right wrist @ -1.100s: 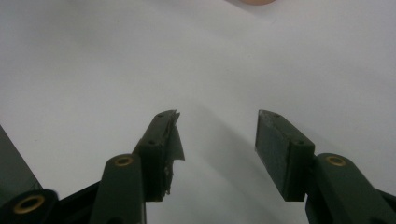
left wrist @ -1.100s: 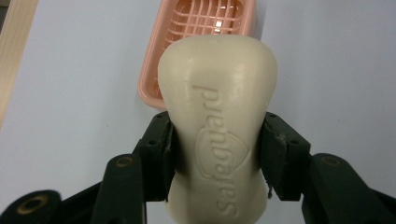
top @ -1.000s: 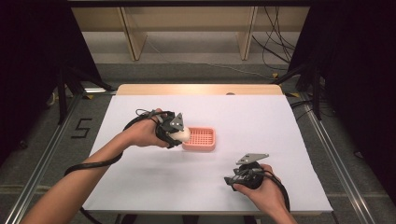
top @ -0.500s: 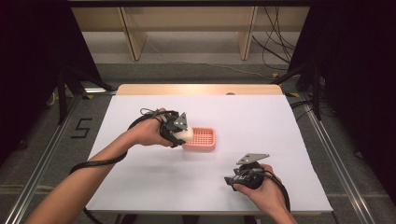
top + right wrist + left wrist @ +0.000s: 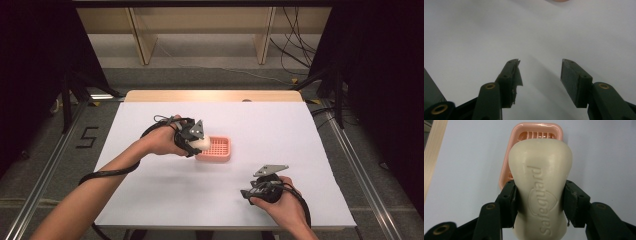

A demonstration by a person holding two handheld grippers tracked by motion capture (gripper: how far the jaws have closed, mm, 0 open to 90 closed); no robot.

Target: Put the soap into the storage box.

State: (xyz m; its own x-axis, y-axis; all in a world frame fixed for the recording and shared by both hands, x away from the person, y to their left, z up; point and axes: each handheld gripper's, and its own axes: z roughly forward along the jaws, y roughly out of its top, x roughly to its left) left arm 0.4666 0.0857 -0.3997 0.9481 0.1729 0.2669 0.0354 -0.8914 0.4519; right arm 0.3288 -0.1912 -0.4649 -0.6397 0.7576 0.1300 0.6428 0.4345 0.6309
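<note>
Near table centre, slightly left, we see the left gripper holding a cream soap bar just above the left end of the pink soap dish. From the left gripper view: jaws clamped on both long sides of the soap bar at its narrow waist, pads pressed flat to it, embossed lettering facing cam. Front end of bar overhangs the pink soap dish; the dish's slatted floor shows past the bar's tip. Can't tell whether the bar touches the dish rim or sits just clear of it.

The dish rests on the white table sheet, approx mid-table.

Right gripper sits low near the front edge of the sheet, well apart from the dish, w/ a grey three-cornered plate on top. Right gripper view: jaws stand wide apart, nothing between them, bare white sheet beyond. Left pad looks frayed at its tip.
</note>
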